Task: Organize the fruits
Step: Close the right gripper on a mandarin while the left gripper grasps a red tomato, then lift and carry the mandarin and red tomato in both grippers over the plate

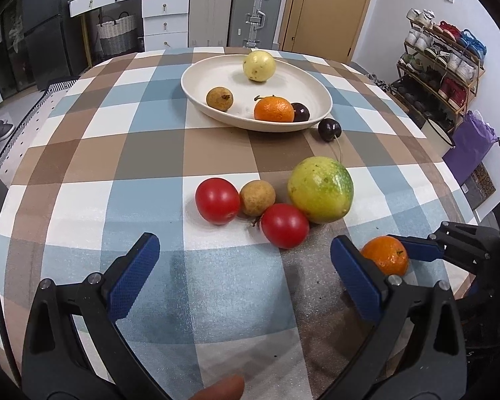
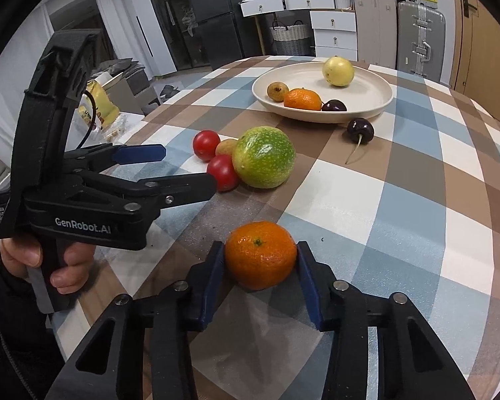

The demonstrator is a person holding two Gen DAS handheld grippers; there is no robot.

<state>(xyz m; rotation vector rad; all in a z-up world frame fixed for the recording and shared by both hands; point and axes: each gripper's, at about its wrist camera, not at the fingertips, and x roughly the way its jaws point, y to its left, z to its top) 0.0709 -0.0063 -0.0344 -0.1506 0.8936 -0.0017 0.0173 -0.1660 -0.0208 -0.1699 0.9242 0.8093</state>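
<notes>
My right gripper (image 2: 260, 256) is shut on a mandarin (image 2: 260, 255) at the table's near edge; the mandarin also shows in the left wrist view (image 1: 386, 255). My left gripper (image 1: 245, 260) is open and empty, just short of a cluster: two red tomatoes (image 1: 217, 200) (image 1: 285, 226), a brown longan (image 1: 257, 197) and a green passion fruit (image 1: 320, 189). A cream plate (image 1: 196, 76) farther back holds a yellow fruit (image 1: 259, 65), a longan (image 1: 219, 98), a mandarin (image 1: 274, 109) and a dark cherry (image 1: 300, 112). Another cherry (image 1: 329, 129) lies beside the plate.
The table has a checked cloth (image 1: 116, 173). Behind it stand white drawers (image 1: 165, 16), suitcases (image 1: 255, 6) and a door (image 1: 330, 6). A shoe rack (image 1: 440, 70) is at the right. The left gripper body (image 2: 83, 196) stands at the left of the right wrist view.
</notes>
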